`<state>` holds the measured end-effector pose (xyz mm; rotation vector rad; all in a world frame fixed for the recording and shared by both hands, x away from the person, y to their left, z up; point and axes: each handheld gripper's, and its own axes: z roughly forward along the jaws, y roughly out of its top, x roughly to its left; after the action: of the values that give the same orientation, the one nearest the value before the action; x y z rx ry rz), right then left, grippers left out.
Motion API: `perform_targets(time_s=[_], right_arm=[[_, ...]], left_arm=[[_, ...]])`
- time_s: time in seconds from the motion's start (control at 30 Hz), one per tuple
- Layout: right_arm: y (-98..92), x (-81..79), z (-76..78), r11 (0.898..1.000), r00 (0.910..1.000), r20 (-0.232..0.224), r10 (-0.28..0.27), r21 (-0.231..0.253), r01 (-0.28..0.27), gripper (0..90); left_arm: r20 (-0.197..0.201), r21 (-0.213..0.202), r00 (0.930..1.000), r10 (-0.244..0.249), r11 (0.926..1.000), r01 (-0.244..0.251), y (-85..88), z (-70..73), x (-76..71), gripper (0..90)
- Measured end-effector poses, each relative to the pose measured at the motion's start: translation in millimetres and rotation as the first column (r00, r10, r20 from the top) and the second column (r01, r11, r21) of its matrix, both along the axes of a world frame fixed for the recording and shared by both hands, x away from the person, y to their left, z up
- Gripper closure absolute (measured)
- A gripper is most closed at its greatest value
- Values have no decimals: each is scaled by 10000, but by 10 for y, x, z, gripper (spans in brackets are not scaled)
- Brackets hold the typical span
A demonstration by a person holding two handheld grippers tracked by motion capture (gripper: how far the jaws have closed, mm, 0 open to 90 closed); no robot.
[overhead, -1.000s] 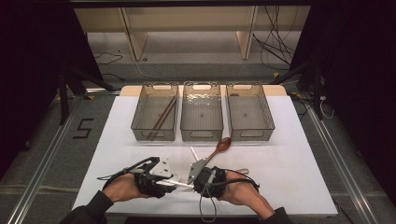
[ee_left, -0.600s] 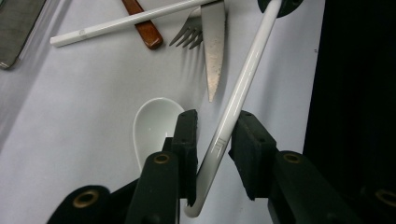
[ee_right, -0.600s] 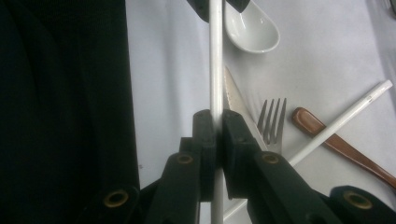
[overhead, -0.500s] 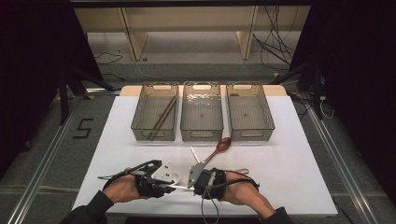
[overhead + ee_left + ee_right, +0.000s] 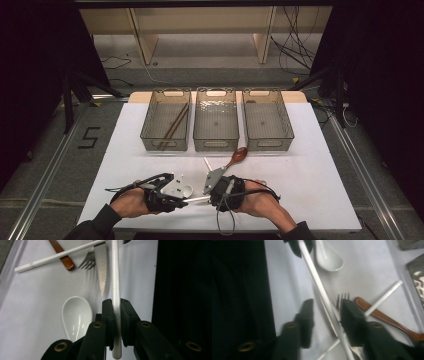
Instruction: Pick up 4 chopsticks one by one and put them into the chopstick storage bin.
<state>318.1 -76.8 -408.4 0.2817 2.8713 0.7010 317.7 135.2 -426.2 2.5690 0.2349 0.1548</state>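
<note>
The right gripper view is motion-blurred: its jaws and the fork (image 5: pixel 342 300) lack sharp edges. In the left gripper view, the upper edge cuts off the white chopstick (image 5: pixel 115 277), the knife (image 5: pixel 101 267) and the brown handle (image 5: pixel 62 255). In the high view, the hands hide most of the cutlery.

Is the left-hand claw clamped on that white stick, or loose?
Clamped: in the left gripper view both pads of the left claw press against the white chopstick, having just closed.

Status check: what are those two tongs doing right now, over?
Left tongs clamped on white chopstick. Right tongs just opened, chopstick passing between untouched. Fork, knife, brown spoon crowd beneath.
</note>
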Motion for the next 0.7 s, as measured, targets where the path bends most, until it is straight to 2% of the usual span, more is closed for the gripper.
perform_targets(time_s=[0.13, 0.2, 0.3, 0.37, 0.4, 0.43, 0.47, 0.5, 0.53, 0.6, 0.7], right_arm=[[-43, 61, 66, 9946, 9958, 118, -908, 521, 901, 486], [-73, 92, 95, 9857, 9898, 37, -1425, 912, 1416, 445], [-117, 127, 137, 9713, 9806, 224, -1948, 1434, 1896, 394], [-146, 140, 162, 9568, 9722, 254, -2329, 1849, 2244, 375], [-167, 145, 178, 9481, 9679, 125, -2509, 2049, 2431, 365], [-181, 152, 183, 9436, 9651, 142, -2614, 2142, 2524, 355], [-190, 151, 187, 9324, 9570, 8, -2901, 2257, 2824, 347], [-205, 159, 182, 9285, 9541, -27, -2995, 2292, 2921, 338], [-214, 159, 172, 9212, 9475, -55, -3197, 2323, 3122, 333], [-243, 169, 144, 9141, 9408, -77, -3388, 2340, 3311, 328], [-272, 171, 120, 9019, 9311, -131, -3646, 2439, 3565, 328]], left_arm=[[-39, -26, 9986, 529, 9986, -529, 33, 1, 39, 827], [-15, -45, 9960, 894, 9960, -895, 46, 4, 58, 827], [18, -44, 9891, 1470, 9891, -1470, 77, 5, 104, 827], [40, -145, 9808, 1950, 9807, -1949, 121, 9, 145, 827], [40, -185, 9781, 2083, 9779, -2082, 138, 11, 161, 827], [37, -237, 9729, 2310, 9727, -2309, 163, 14, 181, 827], [20, -340, 9657, 2595, 9652, -2593, 187, 17, 197, 827], [-7, -427, 9600, 2799, 9591, -2797, 214, 25, 218, 827], [-69, -565, 9534, 3015, 9518, -3014, 241, 33, 235, 827], [-206, -845, 9383, 3451, 9346, -3455, 288, 54, 264, 827], [-233, -1056, 9188, 3940, 9130, -3941, 344, 74, 297, 827]])
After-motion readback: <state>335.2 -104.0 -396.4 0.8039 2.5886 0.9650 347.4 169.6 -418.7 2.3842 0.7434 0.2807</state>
